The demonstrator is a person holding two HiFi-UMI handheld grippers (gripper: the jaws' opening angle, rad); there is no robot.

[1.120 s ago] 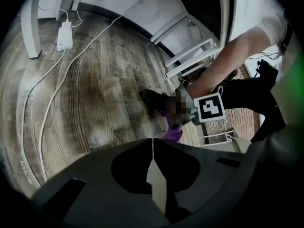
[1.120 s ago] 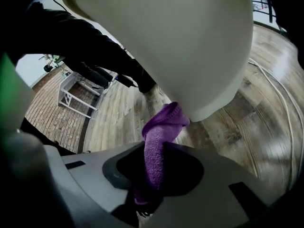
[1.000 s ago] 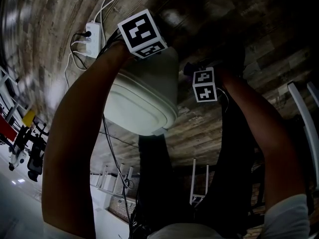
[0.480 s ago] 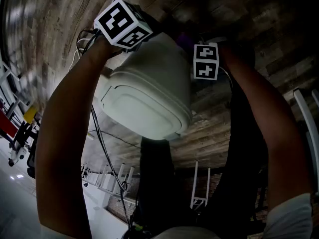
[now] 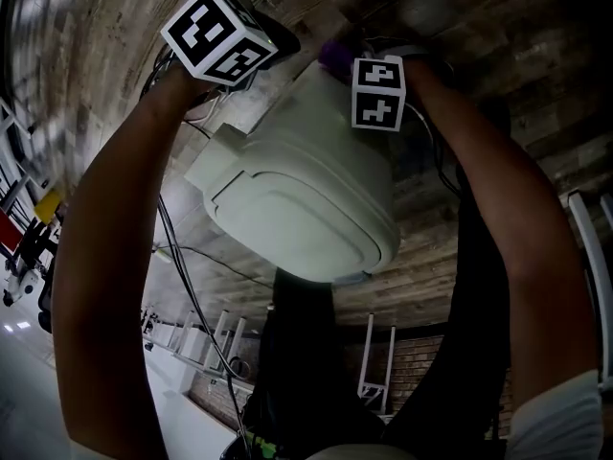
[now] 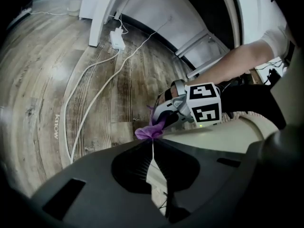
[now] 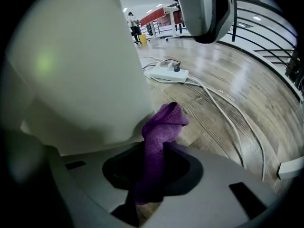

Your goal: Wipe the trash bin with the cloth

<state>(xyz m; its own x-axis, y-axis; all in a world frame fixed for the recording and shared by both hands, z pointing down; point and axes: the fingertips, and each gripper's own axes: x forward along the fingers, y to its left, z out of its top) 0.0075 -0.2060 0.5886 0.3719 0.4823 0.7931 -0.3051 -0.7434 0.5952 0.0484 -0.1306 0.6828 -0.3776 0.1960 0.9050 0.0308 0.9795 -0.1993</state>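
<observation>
The pale trash bin [image 5: 297,199] is held off the wooden floor and tilted, its lid toward me. My left gripper [image 5: 259,41] is at the bin's far upper left, and in the left gripper view the jaws [image 6: 152,148] stand shut on a thin edge of the bin [image 6: 218,137]. My right gripper [image 5: 345,60] sits at the bin's far top, shut on a purple cloth [image 5: 335,54]. In the right gripper view the cloth [image 7: 161,127] sticks up between the jaws [image 7: 154,160] and touches the bin's wall [image 7: 76,70]. The left gripper [image 7: 204,13] shows above.
A white power strip [image 7: 167,72] and white cables [image 6: 90,108] lie on the floor behind the bin. White furniture legs [image 6: 95,13] stand further back. A white metal frame [image 5: 378,353] stands by my dark trouser legs [image 5: 297,353].
The bin has come up and toward me, showing more of its lid. Both grippers moved upward in the head view, the right one with the cloth to the bin's far top.
</observation>
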